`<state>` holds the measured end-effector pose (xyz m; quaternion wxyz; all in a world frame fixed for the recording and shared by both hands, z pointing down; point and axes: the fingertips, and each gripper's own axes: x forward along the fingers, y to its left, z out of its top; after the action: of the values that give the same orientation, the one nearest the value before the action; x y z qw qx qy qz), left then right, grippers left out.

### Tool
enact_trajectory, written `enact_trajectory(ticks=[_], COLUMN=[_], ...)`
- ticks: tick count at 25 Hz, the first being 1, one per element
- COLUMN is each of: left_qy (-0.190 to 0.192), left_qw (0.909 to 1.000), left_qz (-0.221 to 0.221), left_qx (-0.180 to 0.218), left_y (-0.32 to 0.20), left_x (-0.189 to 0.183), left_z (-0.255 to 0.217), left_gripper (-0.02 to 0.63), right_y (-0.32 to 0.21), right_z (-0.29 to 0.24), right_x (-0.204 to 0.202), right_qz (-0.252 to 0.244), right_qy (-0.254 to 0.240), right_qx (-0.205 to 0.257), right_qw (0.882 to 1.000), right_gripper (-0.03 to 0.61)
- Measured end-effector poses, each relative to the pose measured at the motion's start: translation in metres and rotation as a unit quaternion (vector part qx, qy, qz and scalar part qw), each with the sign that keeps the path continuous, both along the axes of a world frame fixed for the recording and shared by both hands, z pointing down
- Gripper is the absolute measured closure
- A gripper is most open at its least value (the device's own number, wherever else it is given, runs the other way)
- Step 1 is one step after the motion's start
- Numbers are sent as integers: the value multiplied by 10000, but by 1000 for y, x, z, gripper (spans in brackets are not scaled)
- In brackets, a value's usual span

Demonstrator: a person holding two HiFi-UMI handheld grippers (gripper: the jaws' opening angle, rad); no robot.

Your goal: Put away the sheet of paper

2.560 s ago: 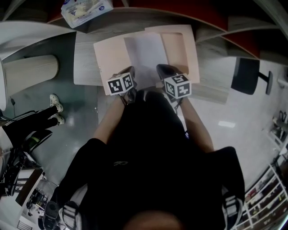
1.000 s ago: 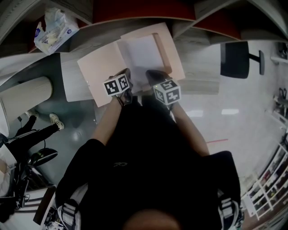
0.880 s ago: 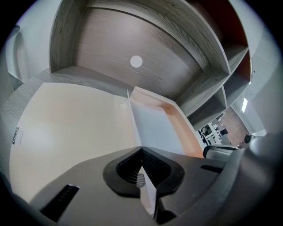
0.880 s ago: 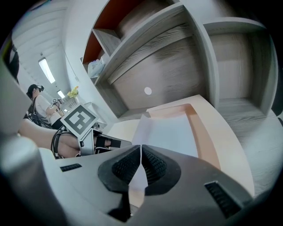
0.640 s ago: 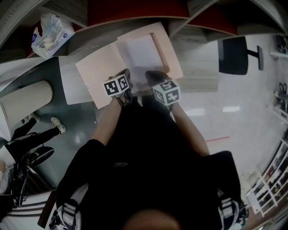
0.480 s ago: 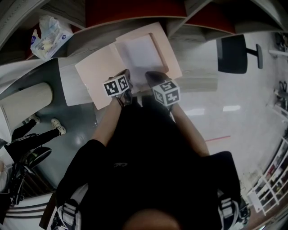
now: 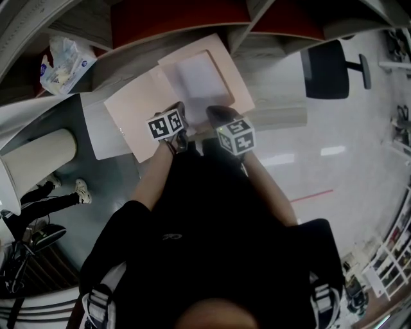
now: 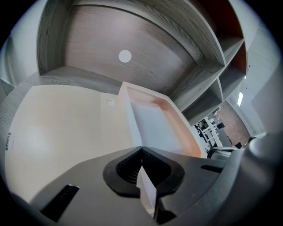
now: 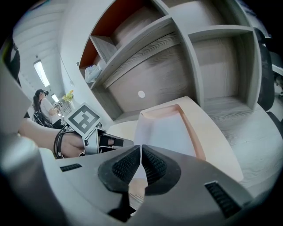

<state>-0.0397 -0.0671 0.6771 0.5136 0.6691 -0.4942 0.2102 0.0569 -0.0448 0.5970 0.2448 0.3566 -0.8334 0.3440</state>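
A peach document case lies open on the grey wooden desk, its flat lid to the left and its shallow tray to the right. The white sheet of paper lies in that tray, as the right gripper view also shows. My left gripper is shut on the sheet's near edge, and a white strip of it shows between the pads. My right gripper is shut on the same edge, a little to the right. In the head view the left gripper and right gripper sit side by side at the case's near rim.
Shelf compartments with a red back panel rise behind the desk. A plastic packet lies on the shelf at left. A black chair stands at right, a pale cylinder at left. A bystander's legs are on the floor.
The head view has swung, so the case and desk sit more tilted and leftward in the picture. Both grippers stay shut at the sheet's near edge, hardly moved.
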Motion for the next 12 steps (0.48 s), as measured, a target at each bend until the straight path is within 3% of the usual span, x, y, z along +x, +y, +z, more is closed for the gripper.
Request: enact_trajectory(ticks=[12], left_qy=[42], left_qw=[10000], left_qz=[52], left_qx=[-56], left_y=[-5], left_x=[12], left_z=[4], left_gripper=[569], right_y=[4], right_z=[-3], right_x=[15], right_qz=[156], right_qy=[32], right_qx=[-10], right_qw=[9999], right_gripper=[554])
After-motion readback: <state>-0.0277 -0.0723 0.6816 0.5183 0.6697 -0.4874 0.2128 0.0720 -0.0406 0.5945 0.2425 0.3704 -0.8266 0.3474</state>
